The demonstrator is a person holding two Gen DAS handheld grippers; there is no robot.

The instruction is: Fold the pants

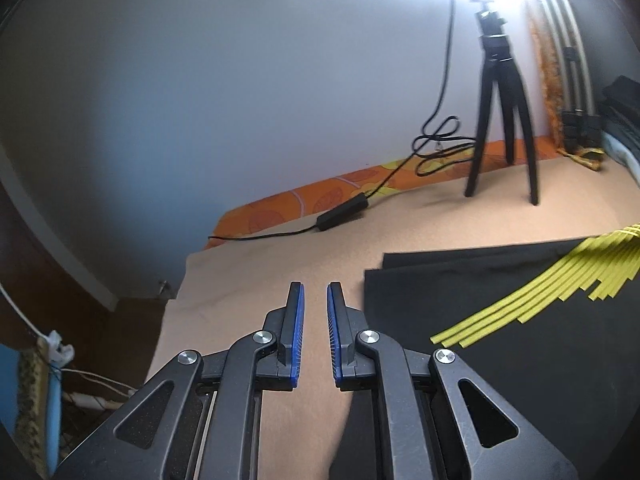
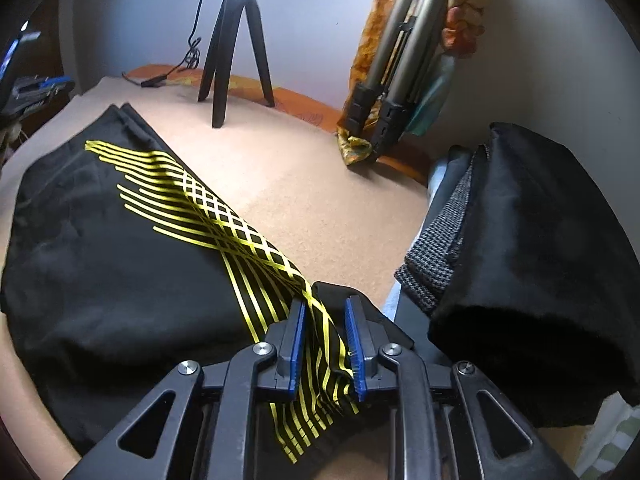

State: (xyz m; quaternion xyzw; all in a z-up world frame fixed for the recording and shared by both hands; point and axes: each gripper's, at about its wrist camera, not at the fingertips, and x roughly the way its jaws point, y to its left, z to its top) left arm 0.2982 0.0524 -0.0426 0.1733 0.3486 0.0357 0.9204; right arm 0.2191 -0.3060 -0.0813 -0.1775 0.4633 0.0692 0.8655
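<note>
Black pants [image 2: 120, 264] with yellow stripes [image 2: 224, 220] lay spread across a tan surface [image 2: 320, 200], filling the right wrist view from 9 o'clock through the centre. Left tool [image 1: 315, 332] hovered above bare tan surface [image 1: 260, 264], blue pads [image 1: 298, 332] parted by a narrow gap, nothing between them. In that view, saw the folded edge of the pants [image 1: 500, 320] at 3 o'clock, just beside the tool, with stripes [image 1: 560, 284] fanning toward the right edge. Right tool [image 2: 326, 344] sat at the near end of the pants, blue pads [image 2: 297, 352] moderately apart, a raised fold of striped cloth running up between them; could not tell whether the pads pressed on the cloth. Small black tripod [image 2: 236, 48] stood on the surface at 12 o'clock in the right wrist view, well apart from the pants; same tripod [image 1: 500, 112] at 1 o'clock in the left wrist view, blurred. Black cable [image 1: 436, 148] trailed down the wall and ran to a black adapter block [image 1: 342, 212] at 12 o'clock. Orange patterned cloth [image 1: 304, 204] lined the far edge along the pale wall [image 1: 240, 80]. Larger silver tripod [image 2: 400, 72] leaned in the corner at 1 o'clock, orange fabric behind it. Pile of dark clothes [image 2: 540, 260], with a grey houndstooth piece [image 2: 444, 240] tucked in, sat at 3 o'clock in the right wrist view.
</note>
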